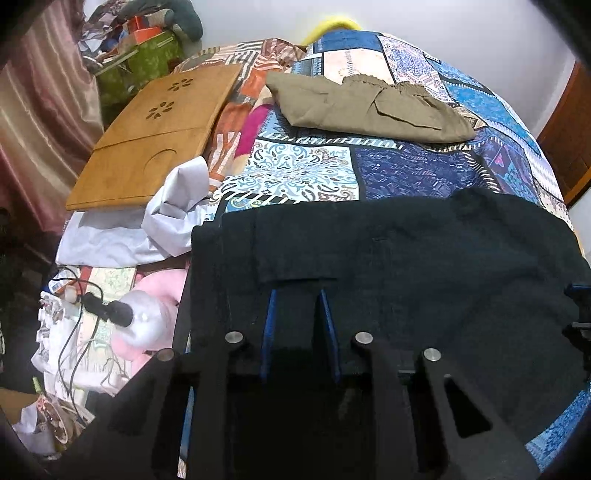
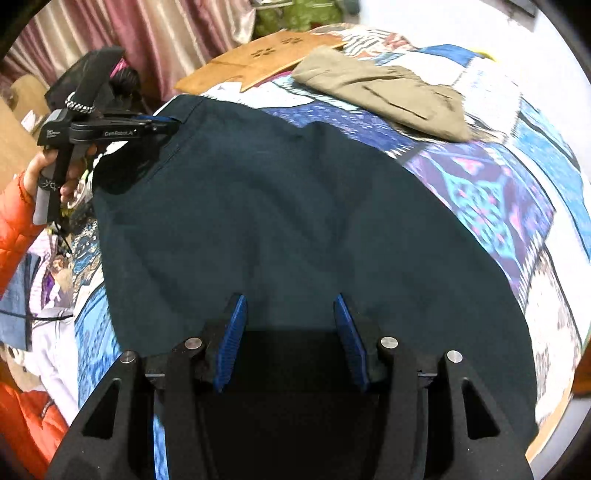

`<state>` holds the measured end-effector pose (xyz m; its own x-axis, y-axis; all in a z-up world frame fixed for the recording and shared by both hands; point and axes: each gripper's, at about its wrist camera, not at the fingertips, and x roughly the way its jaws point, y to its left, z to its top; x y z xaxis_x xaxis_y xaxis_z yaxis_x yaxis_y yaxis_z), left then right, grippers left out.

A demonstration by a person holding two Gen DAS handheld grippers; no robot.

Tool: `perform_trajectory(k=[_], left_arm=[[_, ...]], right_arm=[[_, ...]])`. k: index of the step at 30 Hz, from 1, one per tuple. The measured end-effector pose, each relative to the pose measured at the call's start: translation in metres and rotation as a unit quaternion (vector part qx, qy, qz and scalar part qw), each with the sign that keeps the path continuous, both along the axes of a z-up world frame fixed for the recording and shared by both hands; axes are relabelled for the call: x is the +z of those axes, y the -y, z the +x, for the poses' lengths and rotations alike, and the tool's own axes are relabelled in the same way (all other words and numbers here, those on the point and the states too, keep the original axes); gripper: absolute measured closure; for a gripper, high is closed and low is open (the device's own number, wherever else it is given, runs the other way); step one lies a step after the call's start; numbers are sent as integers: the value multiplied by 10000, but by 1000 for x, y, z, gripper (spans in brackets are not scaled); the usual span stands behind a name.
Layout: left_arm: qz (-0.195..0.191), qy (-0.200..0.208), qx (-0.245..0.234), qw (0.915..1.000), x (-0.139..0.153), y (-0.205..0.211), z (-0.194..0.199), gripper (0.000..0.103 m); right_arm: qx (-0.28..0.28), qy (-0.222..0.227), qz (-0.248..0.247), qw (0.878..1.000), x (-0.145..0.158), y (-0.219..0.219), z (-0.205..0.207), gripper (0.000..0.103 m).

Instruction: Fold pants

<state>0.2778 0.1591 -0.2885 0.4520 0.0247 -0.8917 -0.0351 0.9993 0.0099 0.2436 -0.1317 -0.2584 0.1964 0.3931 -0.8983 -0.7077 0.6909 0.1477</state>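
Dark navy pants [image 1: 406,266] [image 2: 295,203] lie spread flat on the patchwork quilt [image 1: 303,173] [image 2: 498,206]. My left gripper [image 1: 297,295] sits at the pants' left edge, its blue pads close together with dark cloth between them. The right wrist view shows it [image 2: 162,122] pinching that hem corner, held by a hand [image 2: 70,177] in an orange sleeve. My right gripper [image 2: 290,306] hovers over the near edge of the pants, its blue pads well apart with nothing pinched. It also shows at the right edge of the left wrist view [image 1: 578,306].
Folded khaki pants [image 1: 369,107] [image 2: 388,96] lie farther back on the quilt. A wooden lap tray [image 1: 155,136] [image 2: 258,62] rests at the back left. White cloth [image 1: 147,229], a pink plush toy [image 1: 147,325] and cables clutter the left side. Curtains [image 2: 166,33] hang behind.
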Motion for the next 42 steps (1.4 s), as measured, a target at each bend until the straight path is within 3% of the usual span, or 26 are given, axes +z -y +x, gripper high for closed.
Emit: perform_trajectory(k=[8, 10, 15, 23, 32, 36, 42], left_arm=[[22, 572, -309, 9979, 60, 50, -25, 76], [7, 745, -435, 9963, 76, 70, -28, 70], [-31, 1248, -807, 9889, 113, 128, -34, 58], [-128, 1679, -1541, 9736, 140, 222, -38, 47], [-312, 1444, -2309, 9617, 115, 307, -41, 43], [-328, 1180, -2331, 9647, 91, 319, -42, 43], [-129, 531, -2069, 9768, 45, 305, -41, 43]], right_arm=[[-813, 417, 342, 9952, 27, 61, -9, 57], [-1006, 545, 434, 9925, 35, 76, -12, 57], [-1623, 940, 623, 9803, 57, 125, -20, 54], [-2641, 1419, 607, 9521, 72, 210, -54, 48], [-3652, 1354, 742, 9180, 54, 280, -94, 46], [-3897, 1171, 782, 9101, 38, 297, -102, 46], [-4036, 960, 902, 9054, 19, 304, -108, 46]])
